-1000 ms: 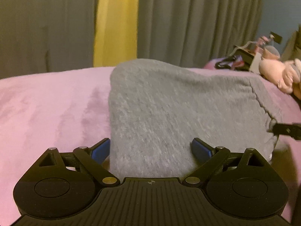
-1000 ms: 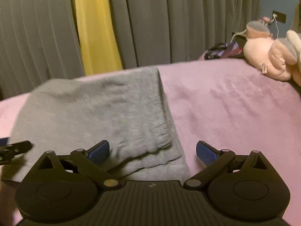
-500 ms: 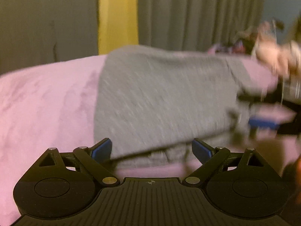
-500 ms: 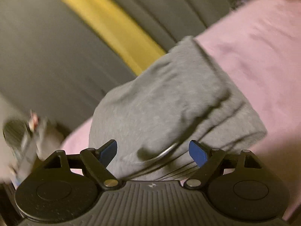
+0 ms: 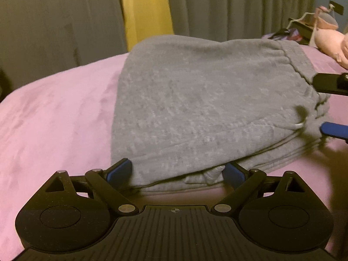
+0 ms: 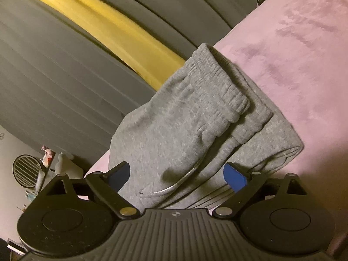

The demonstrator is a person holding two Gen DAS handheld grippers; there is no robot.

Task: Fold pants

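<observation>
Tipped over sideways now, the right gripper (image 6: 177, 175) is opening wide around the folded gray pants (image 5: 208, 108) on the pink bed (image 5: 54, 117). Left gripper (image 5: 177, 171) gapes too, squeezing nothing. Grab every layer together, evenly.

At the right edge of the left wrist view, my right gripper (image 5: 333, 106) is cut off; only two finger ends show. The folded pants (image 5: 206, 113) hide the bed (image 5: 54, 119) under them. The pink toy (image 5: 330, 43) at upper right is cropped and blurred.
</observation>
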